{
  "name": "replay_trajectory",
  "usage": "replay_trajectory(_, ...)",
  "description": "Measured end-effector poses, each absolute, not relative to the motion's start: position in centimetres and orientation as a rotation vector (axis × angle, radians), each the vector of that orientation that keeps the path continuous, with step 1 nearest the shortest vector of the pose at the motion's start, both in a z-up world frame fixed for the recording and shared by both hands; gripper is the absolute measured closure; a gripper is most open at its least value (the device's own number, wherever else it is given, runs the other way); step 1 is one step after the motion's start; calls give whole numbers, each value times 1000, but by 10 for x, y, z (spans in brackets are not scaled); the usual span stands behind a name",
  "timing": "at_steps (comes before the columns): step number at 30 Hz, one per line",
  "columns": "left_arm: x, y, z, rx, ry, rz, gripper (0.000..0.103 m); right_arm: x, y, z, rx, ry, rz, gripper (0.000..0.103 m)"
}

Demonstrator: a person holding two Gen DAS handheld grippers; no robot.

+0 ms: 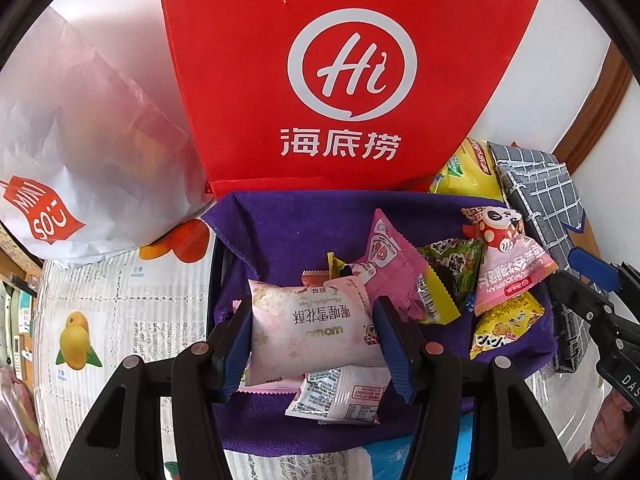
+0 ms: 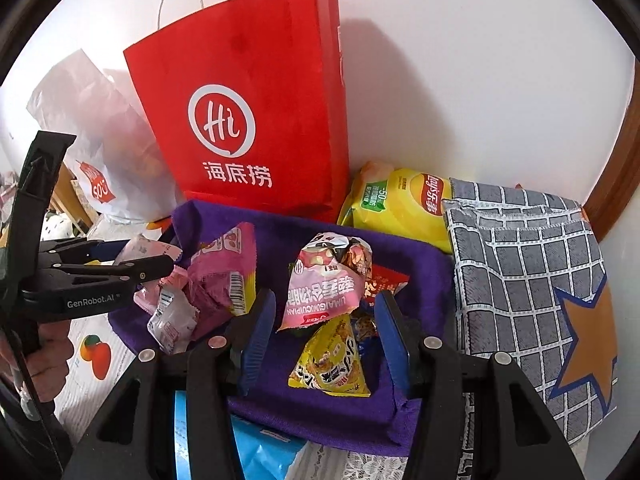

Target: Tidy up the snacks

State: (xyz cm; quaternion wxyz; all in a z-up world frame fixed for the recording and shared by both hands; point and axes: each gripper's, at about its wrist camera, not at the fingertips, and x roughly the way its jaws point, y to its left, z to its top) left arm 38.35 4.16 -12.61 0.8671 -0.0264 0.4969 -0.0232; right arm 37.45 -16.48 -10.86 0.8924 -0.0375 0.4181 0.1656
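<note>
Left gripper (image 1: 310, 340) clamps pale pink snack pack (image 1: 312, 324) over purple cloth (image 1: 280, 224); right gripper (image 2: 326, 336) wide open, empty, above yellow packet (image 2: 330, 364).

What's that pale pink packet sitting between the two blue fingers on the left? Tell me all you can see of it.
The pale pink packet is a puffy, glossy pillow-shaped wrapper with faint blossom prints, Chinese lettering and a crimped edge. It sits between the left gripper's blue fingers, which press its sides, above the purple cloth. A white packet lies just beneath it.

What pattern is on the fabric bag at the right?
Grey fabric bag: white grid with an orange star, clearest in the right wrist view.
</note>
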Motion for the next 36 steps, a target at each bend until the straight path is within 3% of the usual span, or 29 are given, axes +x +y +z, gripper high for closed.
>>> replay_trajectory(20,385,39,-129,-40,1065,-42,42,386,-156,-129,-103,942,334,52)
replay_trajectory(26,379,40,-115,-57,1035,-48,24,381,-153,-124,-110,924,331,51)
replay_trajectory(36,347,26,-68,-13,956,-67,21,349,-152,-89,-46,841,287,51)
